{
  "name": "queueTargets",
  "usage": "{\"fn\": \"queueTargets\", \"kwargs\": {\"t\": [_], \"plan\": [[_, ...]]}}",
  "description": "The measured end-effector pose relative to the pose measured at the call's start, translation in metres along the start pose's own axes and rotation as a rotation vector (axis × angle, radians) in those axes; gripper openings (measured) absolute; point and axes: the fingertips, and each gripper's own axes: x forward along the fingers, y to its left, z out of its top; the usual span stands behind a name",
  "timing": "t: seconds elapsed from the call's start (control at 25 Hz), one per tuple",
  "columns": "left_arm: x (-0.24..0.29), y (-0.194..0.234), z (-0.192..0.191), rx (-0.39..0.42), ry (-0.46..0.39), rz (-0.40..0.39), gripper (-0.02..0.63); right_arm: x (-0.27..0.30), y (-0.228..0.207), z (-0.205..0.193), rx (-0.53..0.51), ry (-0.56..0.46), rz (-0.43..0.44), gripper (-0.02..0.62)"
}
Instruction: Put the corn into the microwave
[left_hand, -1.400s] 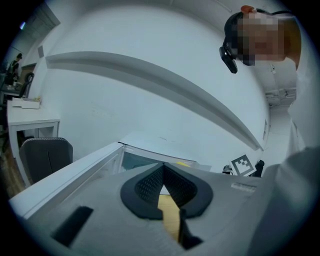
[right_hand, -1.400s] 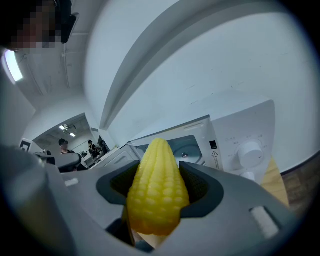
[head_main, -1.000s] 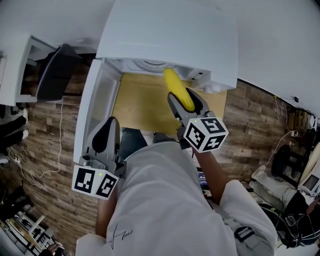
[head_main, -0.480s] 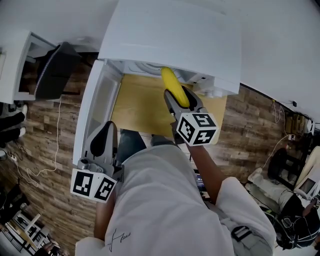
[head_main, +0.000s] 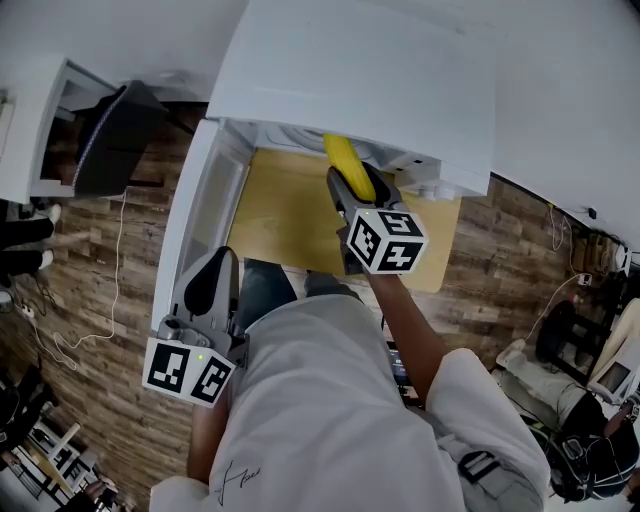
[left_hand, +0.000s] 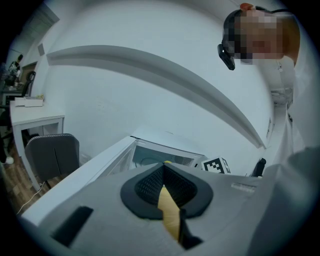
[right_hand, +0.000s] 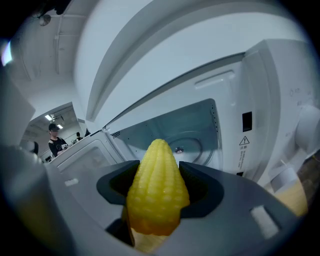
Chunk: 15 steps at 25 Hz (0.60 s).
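Head view: the white microwave (head_main: 360, 80) stands on a yellow table (head_main: 285, 215), its door (head_main: 200, 215) swung open to the left. The right gripper (head_main: 352, 188) reaches toward the opening with the corn (head_main: 344, 162) clamped between its jaws. The cob's far end meets the front edge of the oven's top, so how far in it goes cannot be told from here. The marker cube (head_main: 386, 240) sits just behind the jaws. The left gripper (head_main: 210, 285) hangs low beside the door's near end, well apart from the corn, jaws drawn together. A dark chair (head_main: 115, 140) stands on the wood floor (head_main: 105, 300) at left. Left gripper view: the black pads (left_hand: 150, 185) meet at the tip with nothing between them; only a sliver of the table shows through the slit lower down. Beyond them lie the open door and the oven front. Right gripper view: the jaws stand wide, pressed on either side of the cob, which points tip-first at the open cavity (right_hand: 165, 125). The turntable (right_hand: 187, 145) shows just past the tip, the door lies to the left, and the panel with a warning label (right_hand: 243, 141) to the right. People (right_hand: 55, 140) stand far off at left.
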Motion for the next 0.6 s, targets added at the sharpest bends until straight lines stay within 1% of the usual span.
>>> {"fn": "queueTargets", "kwargs": {"t": [0.16, 0.6], "plan": [[0.001, 0.002, -0.004, -0.004, 0.021, -0.006, -0.011, 0.014, -0.005, -0.004, 0.004, 0.005, -0.024, 0.261], [-0.001, 0.012, -0.003, -0.008, 0.037, 0.0, -0.011, 0.039, -0.014, -0.007, -0.023, 0.009, -0.072, 0.261]]}}
